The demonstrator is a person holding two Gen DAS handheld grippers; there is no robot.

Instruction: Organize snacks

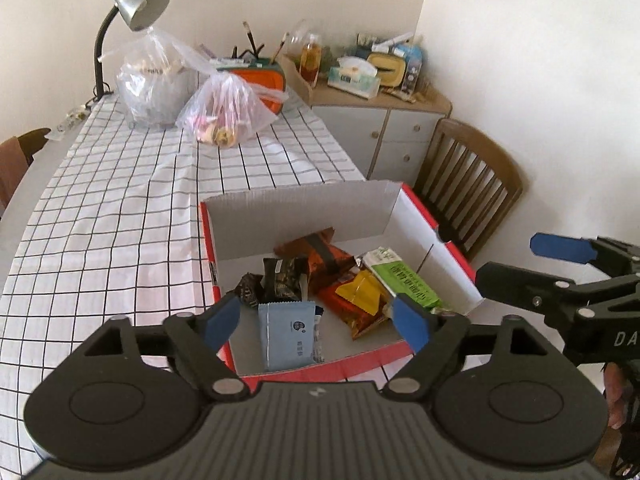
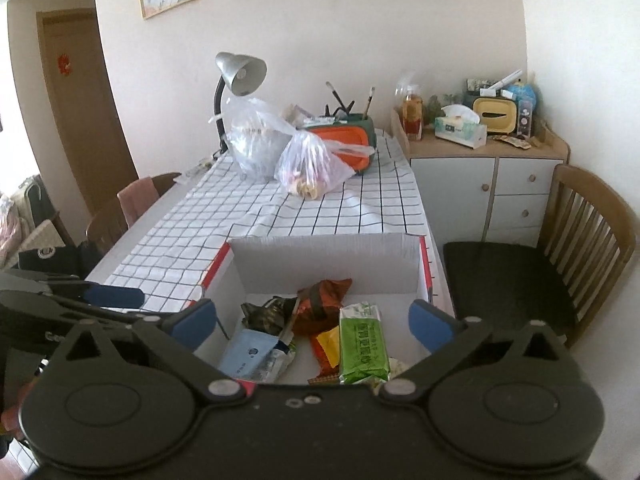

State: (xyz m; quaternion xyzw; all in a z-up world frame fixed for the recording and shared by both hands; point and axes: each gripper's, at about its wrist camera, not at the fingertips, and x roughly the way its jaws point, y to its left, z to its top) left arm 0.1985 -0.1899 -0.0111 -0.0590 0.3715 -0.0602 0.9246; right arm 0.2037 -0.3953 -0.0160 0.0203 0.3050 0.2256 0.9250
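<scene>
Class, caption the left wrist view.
Open left gripper above a box of snack packets on a checked tablecloth.

White tablecloth (image 1: 120, 208) with black grid; box (image 2: 426, 264) red outside, white inside; packets: green (image 2: 362, 344), light blue (image 1: 286, 332), orange-brown (image 1: 324, 258) (one yellow-and-red (image 1: 360, 300)); silver lamp (image 1: 138, 2); blue pads (image 1: 222, 320).

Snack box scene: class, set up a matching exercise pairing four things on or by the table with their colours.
Things:
1. long flat packet in the box
2. square pouch in the box
3. desk lamp
4. chair

Colours:
A. silver
B. green
C. brown wood
D. pale blue

Pairs: 1-B, 2-D, 3-A, 4-C
</scene>
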